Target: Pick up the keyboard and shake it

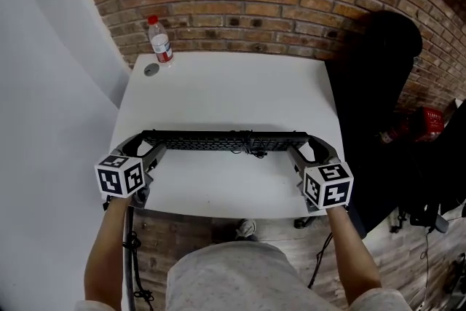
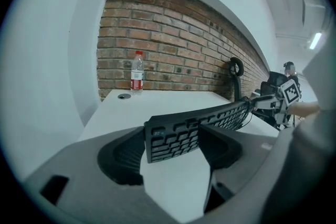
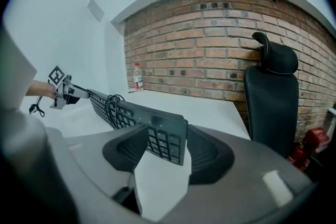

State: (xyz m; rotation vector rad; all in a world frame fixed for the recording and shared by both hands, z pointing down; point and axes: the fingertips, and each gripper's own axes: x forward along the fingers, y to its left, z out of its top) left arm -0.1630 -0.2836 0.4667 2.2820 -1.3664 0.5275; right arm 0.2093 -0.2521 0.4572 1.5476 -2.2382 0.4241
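The picking up looks done. The keyboard [image 1: 226, 140] is off the white table [image 1: 218, 84] and hangs in the air over the near half of it, carried at its 2 ends. It stands on its long edge, and the keys face toward the person. A thin black cable [image 1: 255, 151] is bunched near its middle, a little to the right. What is left, in my judgement, is the shaking itself. From 1 still moment I cannot say whether the shaking is already under way or not yet begun.

The left tongs [image 2: 170, 147] are clamped on the left end of the keyboard. Their 2 dark pads [image 2: 123, 157] press on the 2 faces of the board, one on the key side and one on the back. The right tongs [image 3: 160, 147] are clamped in the same way on the right end, where the number keys are. Both tongs point forward and somewhat down, so the keyboard runs straight across from one to the other, like a bar between 2 handles. Each end sits well into the jaws, not only at the tips, so I think the hold is firm enough for a shake.

At the far left corner of the table stands a water bottle [image 1: 160, 40], well apart from the keyboard.
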